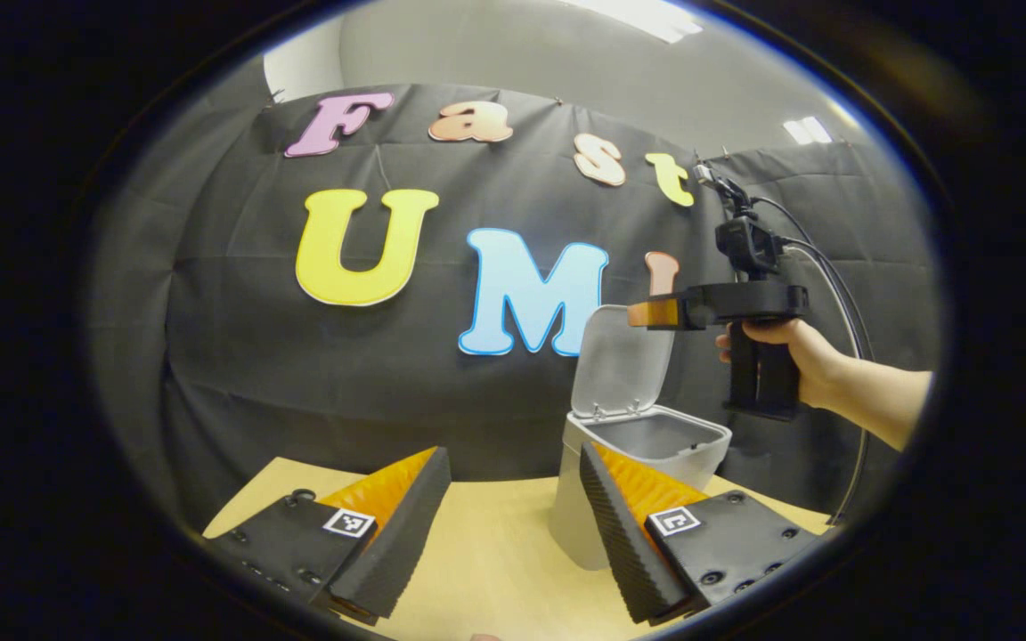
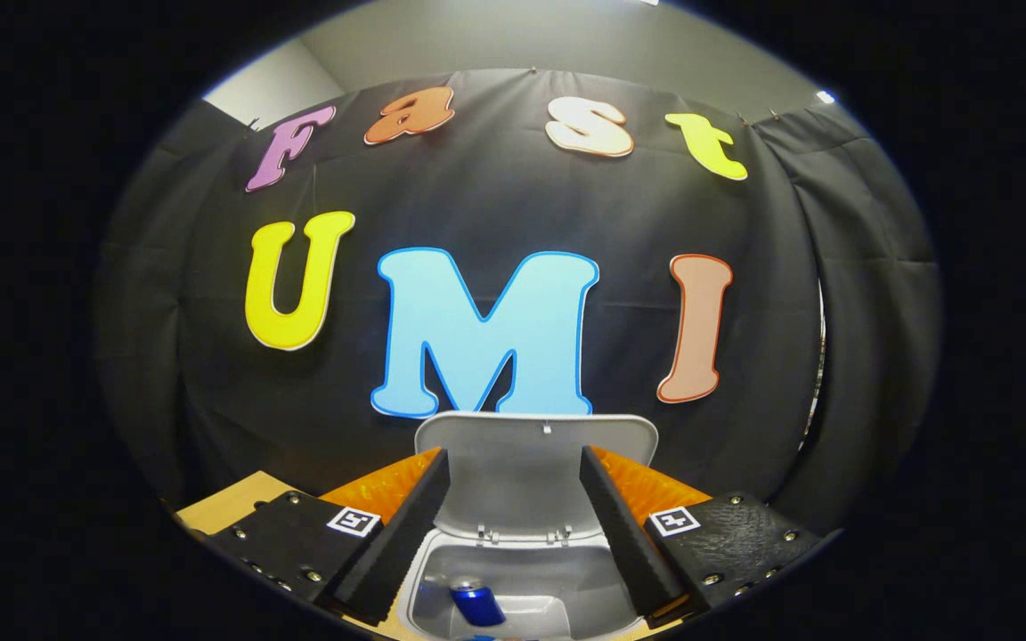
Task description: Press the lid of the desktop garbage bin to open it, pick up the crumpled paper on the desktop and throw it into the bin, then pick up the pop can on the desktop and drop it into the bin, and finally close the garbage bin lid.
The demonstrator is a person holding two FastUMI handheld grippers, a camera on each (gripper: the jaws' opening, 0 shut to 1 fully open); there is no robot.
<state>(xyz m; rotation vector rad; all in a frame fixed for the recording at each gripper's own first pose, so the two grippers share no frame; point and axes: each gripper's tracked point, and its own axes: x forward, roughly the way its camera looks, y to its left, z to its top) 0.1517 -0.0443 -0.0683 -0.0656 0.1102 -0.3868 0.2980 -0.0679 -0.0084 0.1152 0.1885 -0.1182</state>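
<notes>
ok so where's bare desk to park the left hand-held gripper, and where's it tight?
Bare desktop runs from the left hand-held gripper to the wall, left of the garbage bin. A corner of it shows right of the bin too. It is tight over the bin: the lid stands open and the right hand-held gripper hangs above the opening. The pop can lies inside.

The left hand-held gripper (image 1: pixel 513 525) has two wedge-shaped fingers with ribbed inner faces, each on a flat black plate dotted with round screws and bearing a small square black-and-white marker. The right hand-held gripper (image 2: pixel 513 534) is built alike. Seen from the left gripper view, it carries a black pistol grip, a small camera block on top and thin black cables looping away; the person's forearm (image 1: pixel 869 392) is bare, with no sleeve in sight.
</notes>
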